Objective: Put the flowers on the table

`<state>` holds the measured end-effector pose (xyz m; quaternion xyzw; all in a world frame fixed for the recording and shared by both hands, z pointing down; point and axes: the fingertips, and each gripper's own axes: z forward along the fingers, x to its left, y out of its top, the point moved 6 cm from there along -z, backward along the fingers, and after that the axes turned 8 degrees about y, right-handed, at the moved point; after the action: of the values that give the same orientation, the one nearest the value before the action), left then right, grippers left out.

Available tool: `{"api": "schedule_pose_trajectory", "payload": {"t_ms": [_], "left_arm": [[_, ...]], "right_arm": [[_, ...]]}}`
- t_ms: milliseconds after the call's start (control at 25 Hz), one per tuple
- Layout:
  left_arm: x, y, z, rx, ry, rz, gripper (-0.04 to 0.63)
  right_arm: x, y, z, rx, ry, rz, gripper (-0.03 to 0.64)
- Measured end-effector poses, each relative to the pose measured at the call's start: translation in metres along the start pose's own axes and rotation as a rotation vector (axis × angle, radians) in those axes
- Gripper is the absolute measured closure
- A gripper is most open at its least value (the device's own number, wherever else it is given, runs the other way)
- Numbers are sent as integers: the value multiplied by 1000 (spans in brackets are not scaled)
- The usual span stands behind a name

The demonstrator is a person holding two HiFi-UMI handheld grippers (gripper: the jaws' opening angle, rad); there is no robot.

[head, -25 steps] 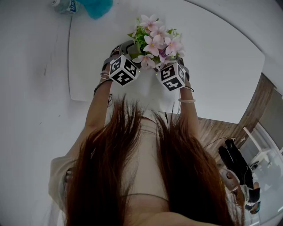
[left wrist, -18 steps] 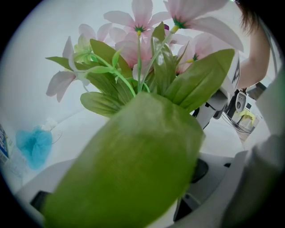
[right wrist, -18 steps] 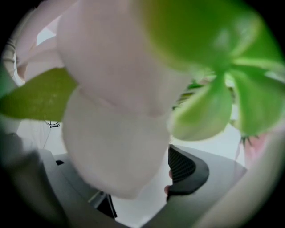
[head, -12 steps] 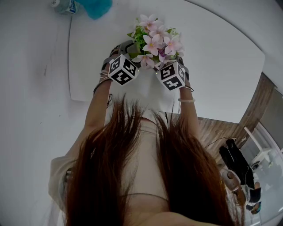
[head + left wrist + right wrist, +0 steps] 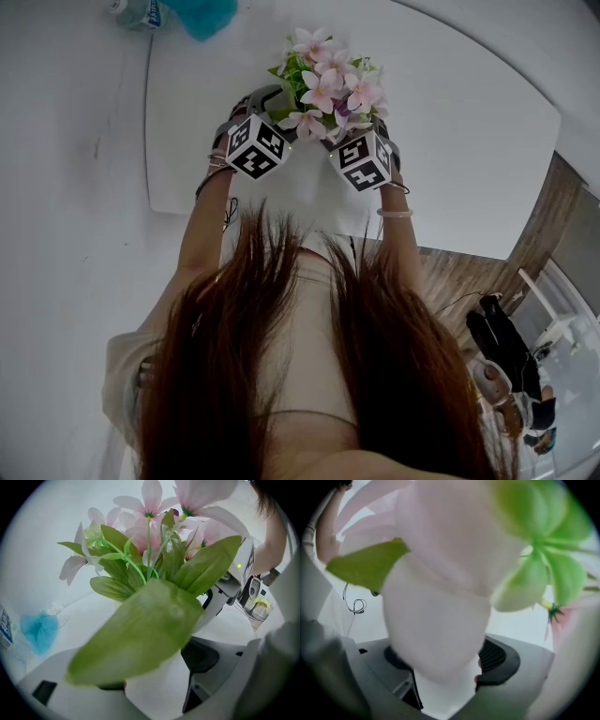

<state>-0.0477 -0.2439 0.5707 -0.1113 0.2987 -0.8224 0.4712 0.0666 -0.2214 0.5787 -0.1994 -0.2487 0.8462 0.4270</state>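
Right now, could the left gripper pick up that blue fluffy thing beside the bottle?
Probably not yet: the left gripper is shut on the flower pot, which the right gripper holds too. The blue fluffy thing lies apart, so the pot must go down first.

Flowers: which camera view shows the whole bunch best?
The head view: the flowers appear whole, pink blooms over green leaves, held above the table. The left gripper view shows blooms partly behind one big blurred leaf; the right gripper view shows only blurred petals, leaves and the white pot.
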Motion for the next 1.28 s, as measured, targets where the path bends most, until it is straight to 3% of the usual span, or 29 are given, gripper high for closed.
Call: {"api": "schedule_pose_trajectory", "payload": {"t_ms": [600,920,1280], "left_arm": [[-13,-7,-21,31,-7,-64,220],[-22,-8,-41,-6,12,-59,343],[-32,-4,-64,-44,54,-49,411]], "right_arm": [[15,-13,-14,31,1,82,243],[28,-17,-29,47,-26,88,244],[40,-17,-48,46,-48,103,245]]}}
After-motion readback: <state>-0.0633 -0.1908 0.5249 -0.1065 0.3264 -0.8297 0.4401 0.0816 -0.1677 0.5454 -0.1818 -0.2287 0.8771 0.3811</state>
